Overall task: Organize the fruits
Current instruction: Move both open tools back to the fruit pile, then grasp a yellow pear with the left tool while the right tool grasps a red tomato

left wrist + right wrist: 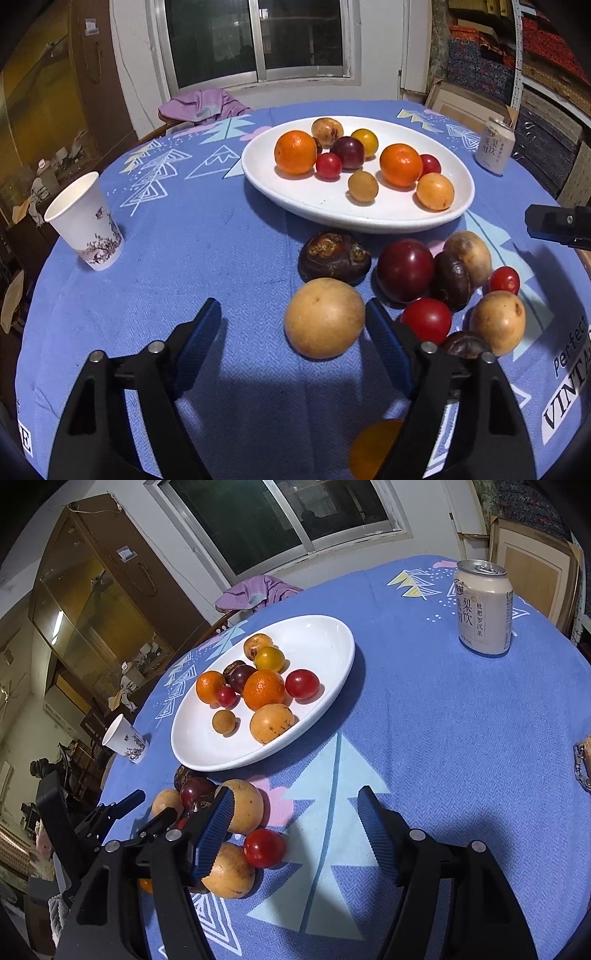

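Observation:
A white oval plate [332, 214] [207, 746] holds two oranges, a dark plum, cherry tomatoes and several tan fruits. In front of it, loose fruit lies on the blue cloth: a large tan fruit [324, 323], a dark water chestnut [334, 254], a plum [404, 269] and a red tomato [426, 319]. My left gripper [291, 306] is open, with the tan fruit just inside its right finger and untouched by the left one. My right gripper [295, 794] is open above the cloth. A red tomato [264, 847] lies between its fingers, close to the left one, with nothing pressing on it.
A paper cup [86, 221] stands at the left of the table and a drink can [495, 146] [484, 609] at the far right. A purple garment [203, 107] hangs on a chair behind the table. An orange fruit [373, 446] lies under my left gripper.

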